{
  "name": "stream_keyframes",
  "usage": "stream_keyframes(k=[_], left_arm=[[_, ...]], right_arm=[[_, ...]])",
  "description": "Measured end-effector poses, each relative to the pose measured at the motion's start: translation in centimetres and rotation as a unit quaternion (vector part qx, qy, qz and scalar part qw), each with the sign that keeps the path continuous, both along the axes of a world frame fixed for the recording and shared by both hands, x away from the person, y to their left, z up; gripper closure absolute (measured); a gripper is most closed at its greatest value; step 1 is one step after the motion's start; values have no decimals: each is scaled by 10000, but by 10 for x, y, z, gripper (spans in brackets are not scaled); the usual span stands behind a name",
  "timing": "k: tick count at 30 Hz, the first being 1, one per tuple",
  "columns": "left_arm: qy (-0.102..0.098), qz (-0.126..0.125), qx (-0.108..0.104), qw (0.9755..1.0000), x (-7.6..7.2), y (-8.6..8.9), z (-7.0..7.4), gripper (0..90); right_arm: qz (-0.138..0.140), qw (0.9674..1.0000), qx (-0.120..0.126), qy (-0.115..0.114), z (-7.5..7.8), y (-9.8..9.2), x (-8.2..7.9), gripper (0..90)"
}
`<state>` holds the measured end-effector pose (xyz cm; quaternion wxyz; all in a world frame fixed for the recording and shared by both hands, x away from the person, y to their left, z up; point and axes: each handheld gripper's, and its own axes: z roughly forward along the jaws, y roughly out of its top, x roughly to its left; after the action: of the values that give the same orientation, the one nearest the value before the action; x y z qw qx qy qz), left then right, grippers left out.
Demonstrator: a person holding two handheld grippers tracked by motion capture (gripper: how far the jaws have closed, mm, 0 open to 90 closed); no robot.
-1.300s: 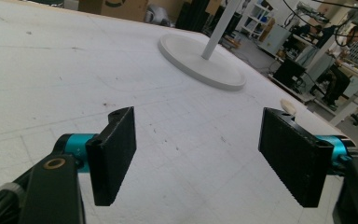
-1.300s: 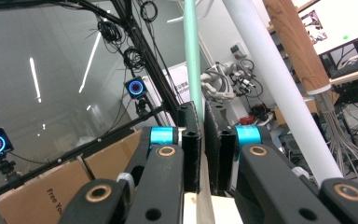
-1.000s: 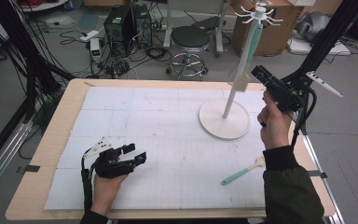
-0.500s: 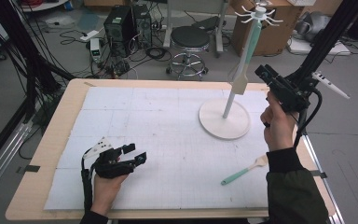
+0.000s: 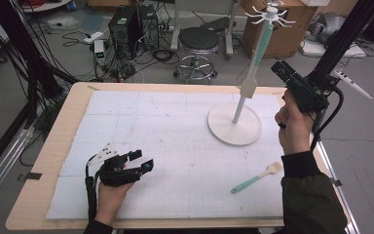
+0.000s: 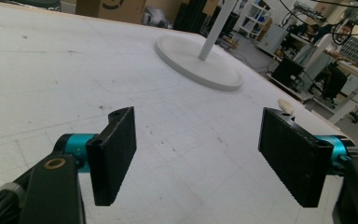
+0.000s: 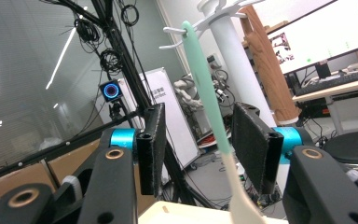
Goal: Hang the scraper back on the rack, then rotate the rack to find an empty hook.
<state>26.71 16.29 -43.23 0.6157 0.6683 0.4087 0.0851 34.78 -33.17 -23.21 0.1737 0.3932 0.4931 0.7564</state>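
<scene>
The table carries a white mat, and the rack standing on that mat serves as the landmark: a round white base, an upright post and a ring of hooks at the top. A spatula with a mint-green handle hangs from one hook, its pale blade low beside the post and above the base. The right gripper is raised off the table just right of the post, level with the hanging blade. In the right gripper view the spatula passes between the two jaws, nearer one pad but pressed by neither; these jaws have just been opening and stand about half apart, holding nothing. The left gripper rests low on the mat well to the left of the rack base and nearer the person, its jaws spread wide and empty, with bare mat between the pads. A brush with a mint-green handle lies flat on the mat on the near side of the rack base, close to the right forearm.
</scene>
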Motion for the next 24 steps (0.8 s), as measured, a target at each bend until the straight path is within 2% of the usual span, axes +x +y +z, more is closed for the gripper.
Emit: stream_keyframes(k=[15, 19, 24], left_arm=[[4, 19, 2, 10000, 0, -1, 0, 283], [-7, 10, 2, 10000, 0, 0, 0, 283], [5, 4, -1, 10000, 0, 0, 0, 283]], right_arm=[[-15, 9999, 143, -23, 2, -4, 2, 552], [-18, 9997, 239, -84, 6, -5, 3, 553], [-5, 9994, 339, -56, 9, -6, 7, 553]])
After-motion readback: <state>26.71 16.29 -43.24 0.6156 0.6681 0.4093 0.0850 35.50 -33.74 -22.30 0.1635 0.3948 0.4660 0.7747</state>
